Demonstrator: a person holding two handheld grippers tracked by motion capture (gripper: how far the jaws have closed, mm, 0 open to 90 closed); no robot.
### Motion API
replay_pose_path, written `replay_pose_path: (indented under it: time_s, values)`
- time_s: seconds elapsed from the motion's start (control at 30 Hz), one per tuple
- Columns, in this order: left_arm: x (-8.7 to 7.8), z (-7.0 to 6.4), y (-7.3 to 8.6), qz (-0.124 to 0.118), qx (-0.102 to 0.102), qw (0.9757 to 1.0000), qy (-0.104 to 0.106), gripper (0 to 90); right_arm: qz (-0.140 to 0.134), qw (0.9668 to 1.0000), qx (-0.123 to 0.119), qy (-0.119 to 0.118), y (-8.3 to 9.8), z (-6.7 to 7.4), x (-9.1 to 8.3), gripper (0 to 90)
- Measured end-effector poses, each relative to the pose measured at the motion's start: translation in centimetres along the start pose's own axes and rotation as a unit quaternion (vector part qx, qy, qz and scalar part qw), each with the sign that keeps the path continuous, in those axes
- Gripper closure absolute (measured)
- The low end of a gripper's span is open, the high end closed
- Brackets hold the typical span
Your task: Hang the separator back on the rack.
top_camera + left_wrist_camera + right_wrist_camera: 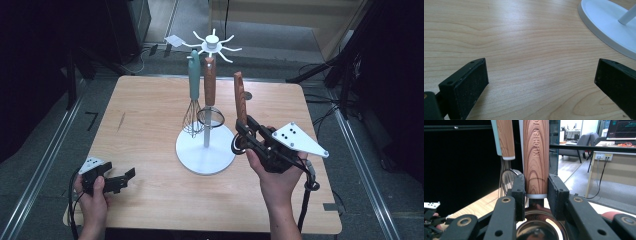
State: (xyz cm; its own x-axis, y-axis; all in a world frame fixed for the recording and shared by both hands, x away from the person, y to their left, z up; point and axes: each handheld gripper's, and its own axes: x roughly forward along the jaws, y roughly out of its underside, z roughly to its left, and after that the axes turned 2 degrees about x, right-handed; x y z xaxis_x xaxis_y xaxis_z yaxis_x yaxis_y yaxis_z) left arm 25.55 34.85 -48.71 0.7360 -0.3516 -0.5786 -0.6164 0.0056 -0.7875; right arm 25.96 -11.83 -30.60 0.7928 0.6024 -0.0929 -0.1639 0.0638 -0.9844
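A white utensil stand (205,152) stands mid-table, its hook crown (212,46) on top. A teal-handled whisk (193,85) and a wood-handled ring-ended utensil (209,82) hang from the crown. My right gripper (245,131) is just right of the stand, shut on the lower end of a third wood-handled utensil (240,95), which it holds upright. In the right gripper view the jaws of the right gripper (536,188) clamp that handle (535,157) just above its shiny metal bowl (540,227). My left gripper (121,180) rests open at the near left; the left gripper (541,80) holds nothing.
The stand's round white base (609,27) lies ahead and to the right of the left gripper. The whisk wires (506,180) hang just behind the held handle. Bare wooden tabletop (150,115) spreads left of the stand. Dark floor and metal rails surround the table.
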Motion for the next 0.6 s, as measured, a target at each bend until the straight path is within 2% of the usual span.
replay_pose_path:
  time_s: [0.37,0.6]
  values:
    - [0.0,0.0,0.0,0.0,-0.001,1.0,0.0,0.0,-0.025,0.9996,-0.012,-0.001,-1.7,0.7,0.0,71.1]
    - [0.0,0.0,0.0,0.001,-0.001,1.0,-0.001,0.0,-0.028,0.9995,-0.012,-0.005,-2.1,0.7,0.3,71.1]
